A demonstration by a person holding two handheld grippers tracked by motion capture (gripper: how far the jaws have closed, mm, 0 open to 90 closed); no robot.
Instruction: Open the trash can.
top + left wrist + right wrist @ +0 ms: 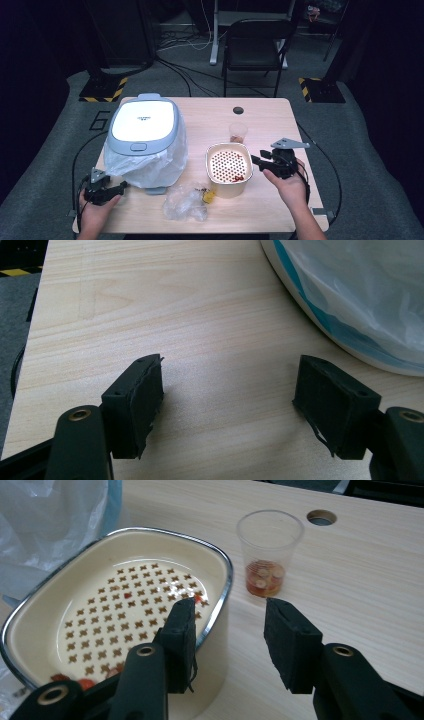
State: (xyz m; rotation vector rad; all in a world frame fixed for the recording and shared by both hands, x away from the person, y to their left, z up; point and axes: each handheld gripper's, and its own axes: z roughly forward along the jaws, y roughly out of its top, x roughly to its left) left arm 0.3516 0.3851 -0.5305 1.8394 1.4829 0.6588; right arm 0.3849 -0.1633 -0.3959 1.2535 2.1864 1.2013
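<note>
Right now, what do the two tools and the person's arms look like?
Both the left tool and the right tool are black, with blocky foam-like pads and brass-coloured pivot pins. Each carries a grey three-cornered plate. Black cables trail off. Forearms are bare, no sleeves.

A strainer basin sits between the bin and the cup.

A light wooden table carries a lidded white bin. Right of the bin stands a cream strainer tub, behind that a clear cup (reddish bits inside), before it crumpled plastic.
</note>
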